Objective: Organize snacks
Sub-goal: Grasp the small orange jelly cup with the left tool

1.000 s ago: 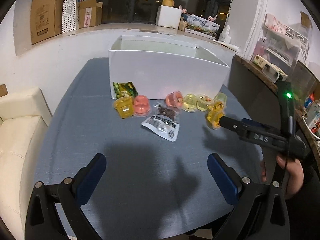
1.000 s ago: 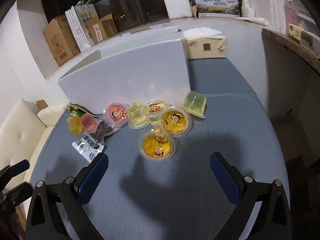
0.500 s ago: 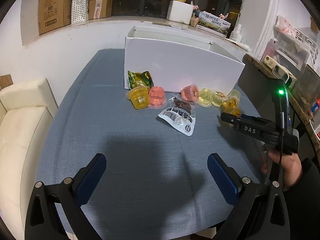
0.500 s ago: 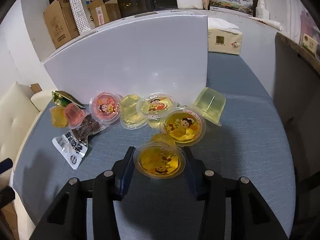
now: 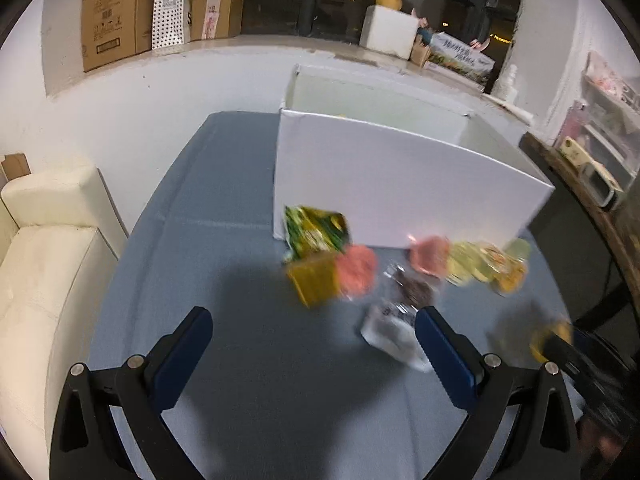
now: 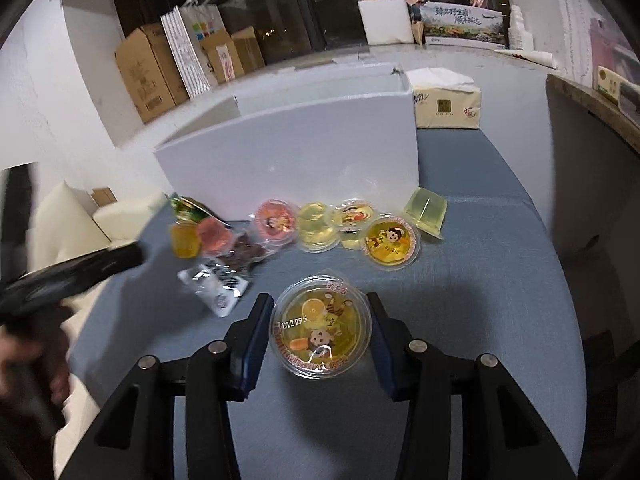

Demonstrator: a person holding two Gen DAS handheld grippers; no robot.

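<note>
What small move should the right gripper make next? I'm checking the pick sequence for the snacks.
Probably carry it up and over the wall of the white box. The right gripper is shut on the orange jelly cup, its pads against both sides, and the box stands open-topped just behind the remaining snacks.

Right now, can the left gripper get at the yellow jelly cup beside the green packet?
Probably yes: the left gripper is open and holds nothing, and only bare tablecloth lies between it and the yellow jelly cup.

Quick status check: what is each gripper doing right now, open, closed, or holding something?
Left gripper: open, holding nothing.
Right gripper: closed on the orange jelly cup.
</note>
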